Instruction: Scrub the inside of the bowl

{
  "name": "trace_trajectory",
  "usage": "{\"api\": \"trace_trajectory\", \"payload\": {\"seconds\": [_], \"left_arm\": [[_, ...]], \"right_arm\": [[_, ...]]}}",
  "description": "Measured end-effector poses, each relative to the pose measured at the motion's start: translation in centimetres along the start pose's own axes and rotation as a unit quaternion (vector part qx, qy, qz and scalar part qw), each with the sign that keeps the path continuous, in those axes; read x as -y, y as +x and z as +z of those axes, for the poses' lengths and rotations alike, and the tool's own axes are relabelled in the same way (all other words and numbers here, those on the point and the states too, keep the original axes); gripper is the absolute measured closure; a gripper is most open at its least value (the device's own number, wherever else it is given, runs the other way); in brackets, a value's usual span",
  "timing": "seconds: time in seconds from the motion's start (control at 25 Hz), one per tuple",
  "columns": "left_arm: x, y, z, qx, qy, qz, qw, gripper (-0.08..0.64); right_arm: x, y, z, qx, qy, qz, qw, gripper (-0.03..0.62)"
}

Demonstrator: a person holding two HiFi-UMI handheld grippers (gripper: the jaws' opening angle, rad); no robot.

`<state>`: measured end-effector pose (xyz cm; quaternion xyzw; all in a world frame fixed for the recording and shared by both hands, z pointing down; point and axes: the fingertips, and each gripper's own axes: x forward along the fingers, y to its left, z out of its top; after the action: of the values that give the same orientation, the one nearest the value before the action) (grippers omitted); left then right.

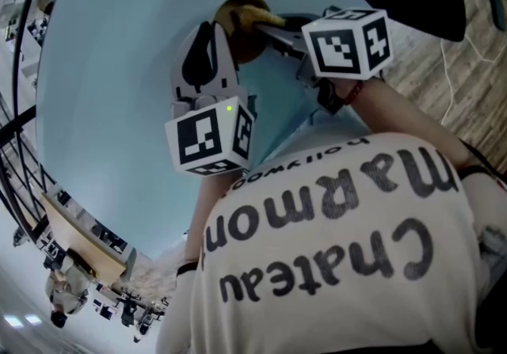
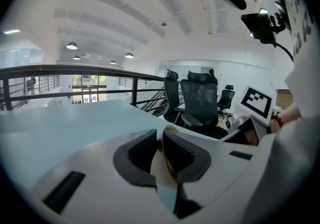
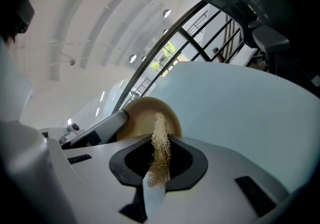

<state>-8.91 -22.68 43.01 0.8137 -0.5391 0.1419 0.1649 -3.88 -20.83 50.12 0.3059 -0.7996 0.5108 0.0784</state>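
Observation:
A tan wooden bowl [image 1: 236,13] is tipped on its side on the pale blue table [image 1: 103,107]. My left gripper [image 1: 220,26] is shut on the bowl's rim; in the left gripper view the thin tan wall [image 2: 160,167] sits pinched between the dark pads [image 2: 180,152]. My right gripper [image 1: 279,32] comes in from the right, shut on a strip of straw-coloured loofah scrubber [image 3: 160,150]. The scrubber's tip reaches toward the bowl's inside [image 3: 145,115]. The bowl's bottom is hidden behind the grippers in the head view.
The table's curved edge [image 1: 317,119] runs just below the grippers, near the person's white printed shirt [image 1: 333,249]. Wooden floor [image 1: 444,67] with a white cable lies to the right. Black office chairs [image 2: 200,97] and a dark railing [image 2: 75,70] stand beyond the table.

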Motion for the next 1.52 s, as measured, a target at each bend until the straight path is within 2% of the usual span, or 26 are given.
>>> {"api": "trace_trajectory", "payload": {"seconds": [0.4,0.92,1.12,1.36,1.52], "left_arm": [[0.2,-0.1,0.1,0.008,-0.012,-0.007,0.9999,0.522],[1.3,-0.9,1.6,0.03,-0.029,-0.004,0.9991,0.522],[0.5,-2.6,3.0,0.05,-0.042,0.014,0.9978,0.523],[-0.2,-5.0,7.2,0.098,-0.043,0.049,0.993,0.528],[-0.2,-6.5,8.5,0.122,-0.044,0.07,0.9891,0.531]], "right_arm": [[-1.1,0.2,-0.6,-0.007,0.003,0.018,1.0,0.532],[-4.0,-0.9,-0.4,-0.029,-0.02,0.048,0.998,0.531],[-6.8,-0.8,-0.1,-0.048,-0.038,0.074,0.995,0.531],[-11.5,-1.4,3.0,-0.05,-0.089,0.114,0.988,0.531],[-13.8,-2.1,4.1,-0.046,-0.127,0.143,0.981,0.532]]}}
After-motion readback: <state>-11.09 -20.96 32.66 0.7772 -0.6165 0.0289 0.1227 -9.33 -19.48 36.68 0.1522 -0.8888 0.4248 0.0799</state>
